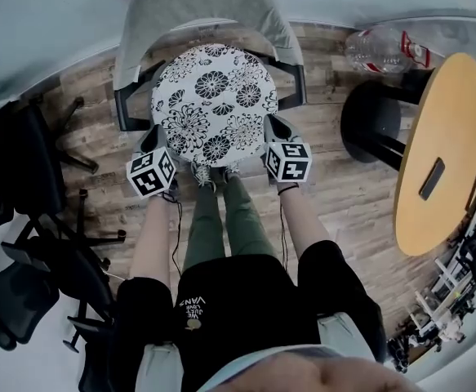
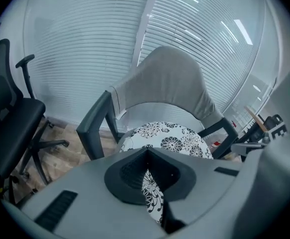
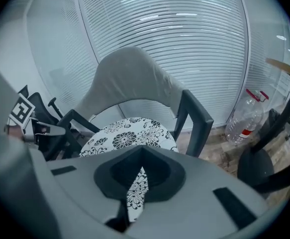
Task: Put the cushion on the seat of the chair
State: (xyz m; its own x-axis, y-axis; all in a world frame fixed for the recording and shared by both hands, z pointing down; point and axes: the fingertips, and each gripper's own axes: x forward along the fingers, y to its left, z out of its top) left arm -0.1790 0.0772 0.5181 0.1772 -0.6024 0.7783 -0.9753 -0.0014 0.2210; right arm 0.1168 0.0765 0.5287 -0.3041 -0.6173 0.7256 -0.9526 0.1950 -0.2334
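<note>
A round white cushion with black flower print hangs level over the seat of a grey armchair with dark armrests. My left gripper is shut on the cushion's near left edge, and my right gripper is shut on its near right edge. In the left gripper view a fold of the cushion is pinched between the jaws, with the chair behind it. The right gripper view shows the same pinch on the cushion, the chair back beyond.
A black office chair stands at the left, close to my left arm. A round wooden table on a black base sits at the right, with a large plastic bottle on the floor behind it. Blinds cover the glass wall behind the armchair.
</note>
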